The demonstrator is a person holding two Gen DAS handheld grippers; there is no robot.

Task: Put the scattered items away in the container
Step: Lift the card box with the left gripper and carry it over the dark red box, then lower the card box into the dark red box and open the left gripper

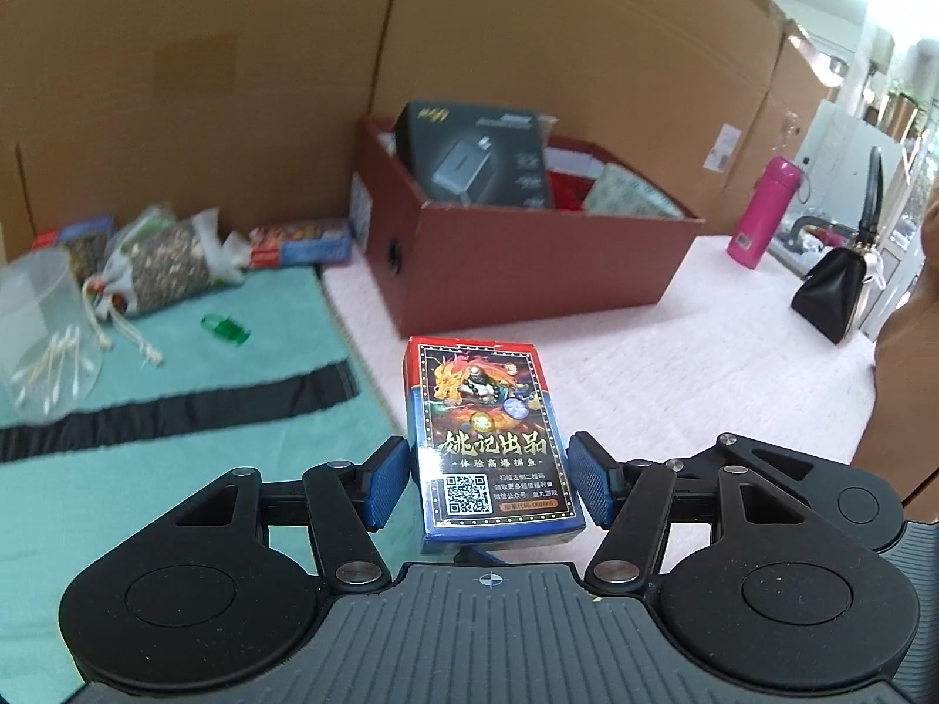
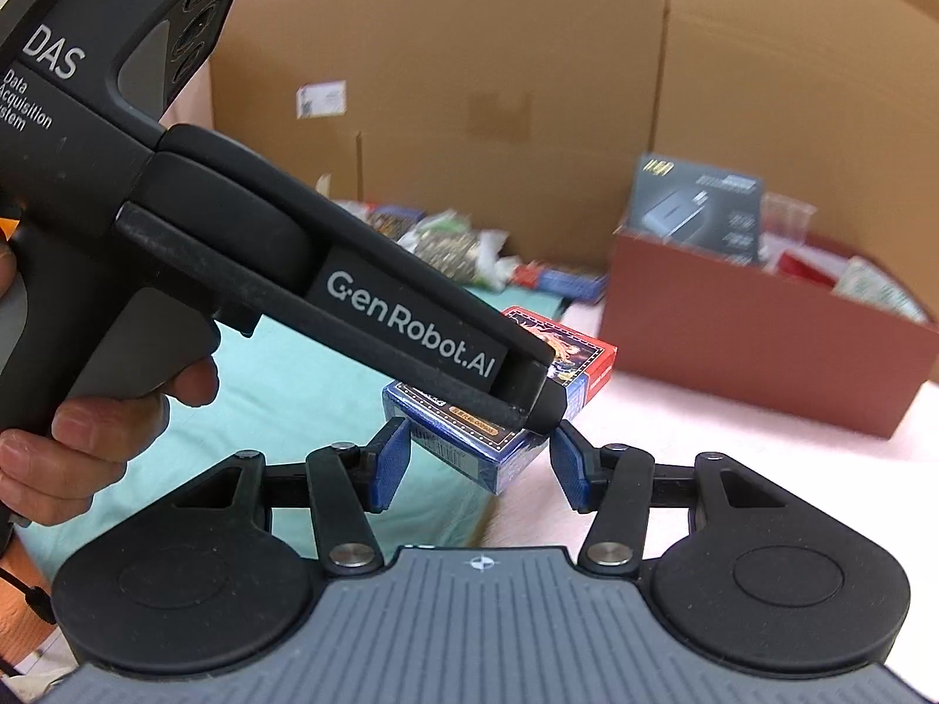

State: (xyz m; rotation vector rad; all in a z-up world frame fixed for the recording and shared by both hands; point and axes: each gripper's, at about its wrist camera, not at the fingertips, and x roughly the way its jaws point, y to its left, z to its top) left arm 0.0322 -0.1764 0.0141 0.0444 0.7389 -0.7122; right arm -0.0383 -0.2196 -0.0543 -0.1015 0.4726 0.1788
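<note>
Cards [image 1: 490, 440], long axis aimed at the box [image 1: 528, 258] ahead, sat pinched in our left gripper [image 1: 490, 484]; our right gripper [image 2: 475, 463] clamped them too.

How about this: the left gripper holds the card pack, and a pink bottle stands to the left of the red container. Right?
Not quite. In the left wrist view, the pink bottle stands to the right of the red container, not to its left. The rest holds: the left gripper does hold the card pack.
</note>
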